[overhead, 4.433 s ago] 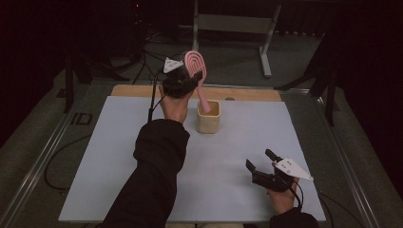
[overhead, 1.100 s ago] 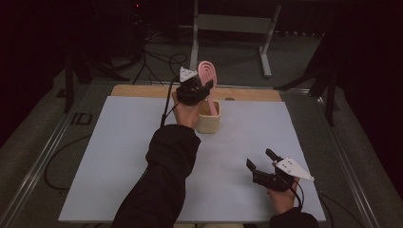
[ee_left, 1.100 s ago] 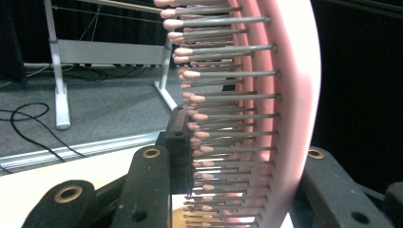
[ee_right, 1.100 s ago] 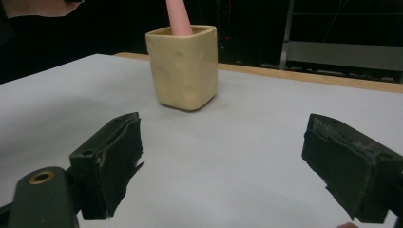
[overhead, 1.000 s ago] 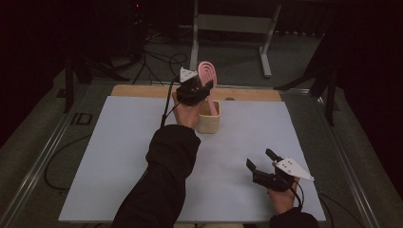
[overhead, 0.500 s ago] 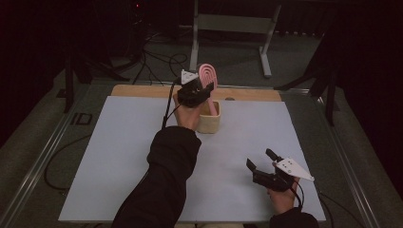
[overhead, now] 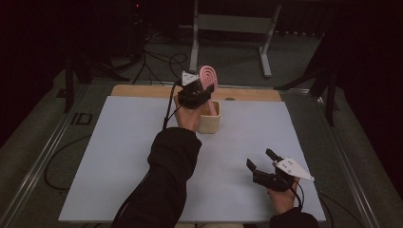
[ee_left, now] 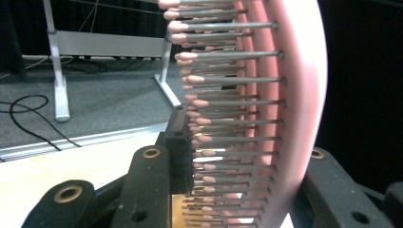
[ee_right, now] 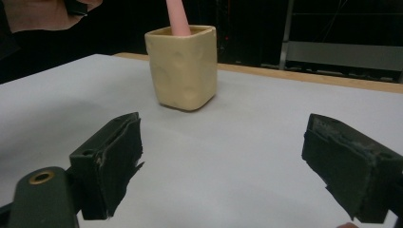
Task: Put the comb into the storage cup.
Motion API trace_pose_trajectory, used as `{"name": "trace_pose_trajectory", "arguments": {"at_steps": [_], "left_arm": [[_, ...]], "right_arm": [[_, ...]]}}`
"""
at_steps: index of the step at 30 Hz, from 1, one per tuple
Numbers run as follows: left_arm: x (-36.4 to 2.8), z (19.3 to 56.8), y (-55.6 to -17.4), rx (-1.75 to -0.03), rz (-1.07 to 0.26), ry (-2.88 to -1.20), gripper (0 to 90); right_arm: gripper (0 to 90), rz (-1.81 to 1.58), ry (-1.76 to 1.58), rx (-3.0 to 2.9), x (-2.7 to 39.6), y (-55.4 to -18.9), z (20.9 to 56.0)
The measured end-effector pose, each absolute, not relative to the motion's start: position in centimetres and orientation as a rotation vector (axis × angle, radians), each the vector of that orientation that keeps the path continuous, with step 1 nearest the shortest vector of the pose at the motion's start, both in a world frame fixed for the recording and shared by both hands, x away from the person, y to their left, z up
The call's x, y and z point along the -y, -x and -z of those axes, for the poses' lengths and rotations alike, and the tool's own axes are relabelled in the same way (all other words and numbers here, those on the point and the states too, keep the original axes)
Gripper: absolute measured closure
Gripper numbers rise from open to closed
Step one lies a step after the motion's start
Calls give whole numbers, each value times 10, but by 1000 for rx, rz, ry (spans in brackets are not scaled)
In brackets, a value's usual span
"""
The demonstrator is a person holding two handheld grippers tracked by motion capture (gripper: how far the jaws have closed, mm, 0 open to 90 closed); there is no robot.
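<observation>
hairbrush (overhead: 208,76) in cup (overhead: 209,122), table (overhead: 119,142) bare around

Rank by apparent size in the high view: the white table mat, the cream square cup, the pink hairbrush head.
1. White table mat, by far the largest.
2. Cream square cup.
3. Pink hairbrush head, slightly smaller than the cup, though the left gripper partly hides both.

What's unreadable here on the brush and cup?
- Hairbrush handle tip: inside the cup, behind its wall, in the right gripper view.
- Cup's left side: behind the left hand, in the high view.
- Brush head top: cut by the upper edge, in the left gripper view.
</observation>
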State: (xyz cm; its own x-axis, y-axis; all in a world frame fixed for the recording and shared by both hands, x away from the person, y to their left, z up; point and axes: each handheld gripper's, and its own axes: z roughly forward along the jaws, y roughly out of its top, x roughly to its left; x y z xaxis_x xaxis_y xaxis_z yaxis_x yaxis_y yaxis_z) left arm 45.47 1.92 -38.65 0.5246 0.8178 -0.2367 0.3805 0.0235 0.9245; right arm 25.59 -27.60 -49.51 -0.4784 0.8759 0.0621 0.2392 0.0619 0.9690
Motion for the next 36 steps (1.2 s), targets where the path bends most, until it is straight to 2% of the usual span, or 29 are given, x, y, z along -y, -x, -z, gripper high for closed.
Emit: {"name": "trace_pose_trajectory", "arguments": {"at_steps": [36], "left_arm": [[-15, 397, -454, -1068, -453, -1600, 641]], "right_arm": [[130, -1443, -1112, -1777, 276, -256, 496]]}}
